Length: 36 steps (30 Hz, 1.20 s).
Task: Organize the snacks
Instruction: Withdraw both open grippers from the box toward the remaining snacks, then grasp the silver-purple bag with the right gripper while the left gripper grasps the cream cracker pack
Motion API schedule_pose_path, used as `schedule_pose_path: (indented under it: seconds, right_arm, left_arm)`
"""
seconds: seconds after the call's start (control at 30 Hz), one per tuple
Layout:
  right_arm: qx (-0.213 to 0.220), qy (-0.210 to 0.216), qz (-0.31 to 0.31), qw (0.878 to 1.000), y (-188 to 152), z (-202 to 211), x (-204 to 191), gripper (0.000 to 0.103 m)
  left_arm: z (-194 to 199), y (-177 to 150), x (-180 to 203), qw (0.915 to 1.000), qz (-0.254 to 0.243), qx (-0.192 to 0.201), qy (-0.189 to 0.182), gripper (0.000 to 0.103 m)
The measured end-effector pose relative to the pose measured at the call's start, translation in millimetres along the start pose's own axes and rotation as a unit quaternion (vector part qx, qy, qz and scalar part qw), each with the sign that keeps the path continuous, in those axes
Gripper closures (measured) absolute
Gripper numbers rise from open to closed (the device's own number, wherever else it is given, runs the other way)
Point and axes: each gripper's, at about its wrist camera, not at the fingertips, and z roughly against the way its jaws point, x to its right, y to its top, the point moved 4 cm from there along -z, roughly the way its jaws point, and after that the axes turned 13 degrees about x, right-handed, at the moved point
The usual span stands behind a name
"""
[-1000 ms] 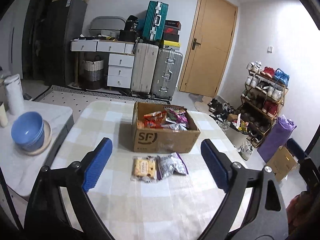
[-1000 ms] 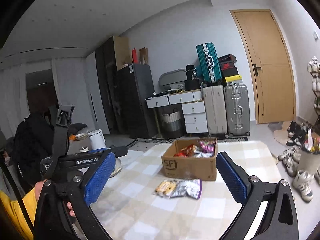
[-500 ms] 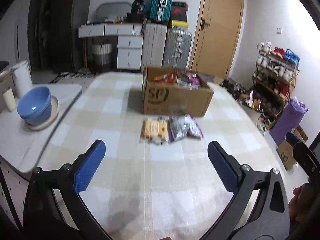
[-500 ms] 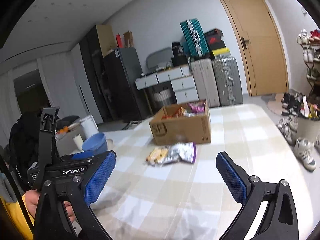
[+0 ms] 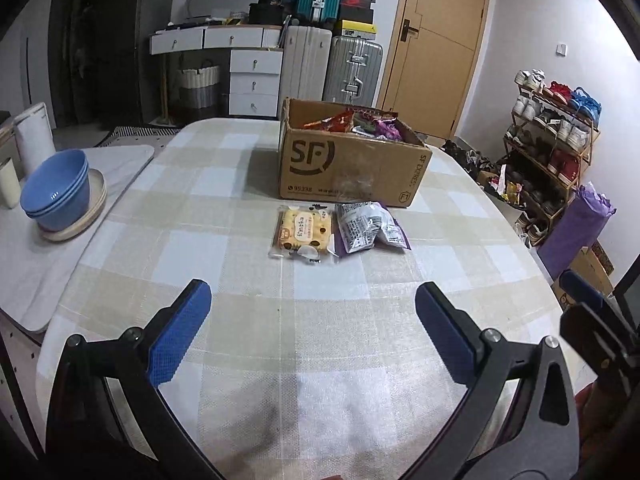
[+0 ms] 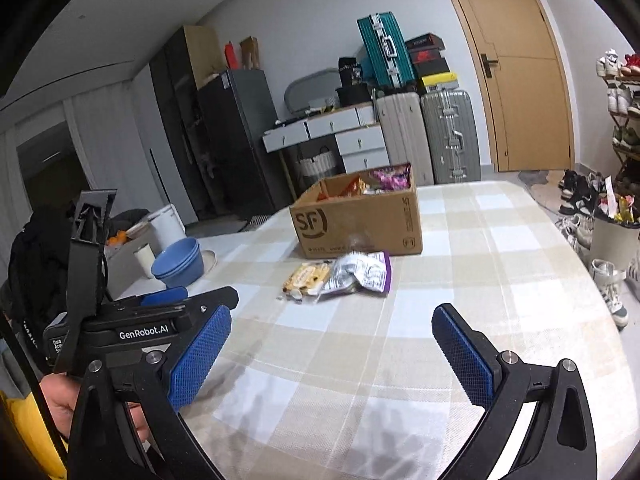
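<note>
Here both grippers hang low over the near part of the table, which has a checked beige and white cloth. The left gripper points forward and somewhat downward, toward the snacks. Its 2 blue pads stand far apart, with only bare cloth between them, so it holds nothing. The right gripper is tilted less steeply and looks across the table from the right side. Its jaws are also wide apart and empty. In the right wrist view the left gripper shows at the lower left, held by a hand next to a yellow sleeve.

The 2 loose snacks lie side by side on the cloth, just in front of the cardboard box, well ahead of both grippers. The yellow biscuit pack is on the left and the silver and purple bag touches it on the right. The box is open and has more snack packets inside. At the far left, blue bowls stand stacked on a plate.
</note>
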Motion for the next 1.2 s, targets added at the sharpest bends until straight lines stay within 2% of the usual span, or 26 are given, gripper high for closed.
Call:
schedule_pose_path:
  seconds: [0.17,0.33,0.6,0.67,0.77,1.0,1.1,1.2]
  right_arm:
    - [-0.023,-0.01,-0.001,1.0,-10,-20,6,0.001]
    - [-0.06,-0.012,-0.012,0.998,-15,-52,16,0.001]
    - [-0.132,-0.02,-0.022,0.991,-12,-141,37,0.001]
    - [-0.136,-0.016,-0.028,0.99,-7,-164,41,0.001]
    - [-0.168,-0.024,-0.02,0.985,-9,-198,45,0.001]
    - [-0.18,-0.023,-0.013,0.983,-19,-241,45,0.001]
    - [-0.194,-0.035,-0.01,0.98,-27,-252,47,0.001]
    - [-0.196,-0.053,0.005,0.979,-33,-256,48,0.004]
  left_arm:
    - [-22,-13,-10,0.9993,0.027,-0.025,-0.006,0.001]
    - [-48,-23,-23,0.9981,0.036,-0.05,0.006,0.001]
    - [-98,-21,-50,0.9938,0.063,-0.089,0.022,0.001]
    - [-109,-16,-55,0.9932,0.07,-0.091,0.022,0.001]
    - [-119,-12,-61,0.9923,0.078,-0.093,0.027,0.001]
    - [-138,-16,-73,0.9888,0.099,-0.109,0.024,0.001]
    - [-147,-20,-77,0.9846,0.12,-0.126,0.011,0.001]
    - [-152,-19,-78,0.9852,0.118,-0.124,0.011,0.001]
